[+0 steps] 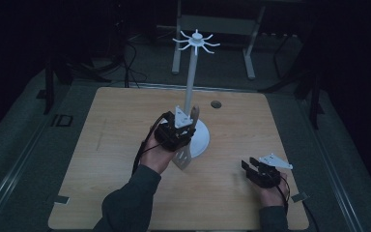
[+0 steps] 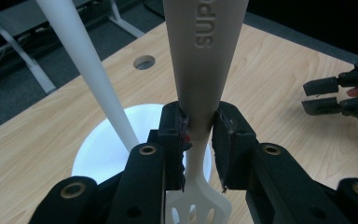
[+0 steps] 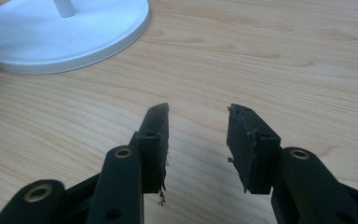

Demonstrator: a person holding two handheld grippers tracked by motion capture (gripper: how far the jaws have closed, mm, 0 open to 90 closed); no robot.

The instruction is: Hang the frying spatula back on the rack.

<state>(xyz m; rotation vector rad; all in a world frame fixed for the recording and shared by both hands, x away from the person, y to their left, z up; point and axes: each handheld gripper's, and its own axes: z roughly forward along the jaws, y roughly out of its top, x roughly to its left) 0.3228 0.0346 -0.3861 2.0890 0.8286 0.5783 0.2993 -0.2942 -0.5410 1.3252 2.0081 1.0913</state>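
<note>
A white rack stands on the table: a round base [image 1: 202, 137], a tall pole [image 1: 190, 82] and a ring of hooks [image 1: 196, 42] on top. My left gripper [image 1: 181, 131] is shut on a beige slotted spatula [image 2: 200, 56], clamped at its narrow neck, handle up and slotted blade [image 1: 183, 157] hanging down in front of the base. The pole [image 2: 88, 65] and base [image 2: 98, 144] lie just behind the spatula. My right gripper [image 3: 198, 140] is open and holds nothing, low over the bare wood at the right front [image 1: 252, 167].
The wooden table [image 1: 116, 140] has a small round hole [image 1: 216, 104] behind the rack. Grey floor surrounds it, with a metal frame's legs [image 1: 249, 53] at the back. Bare wood lies left of the rack and between the two hands.
</note>
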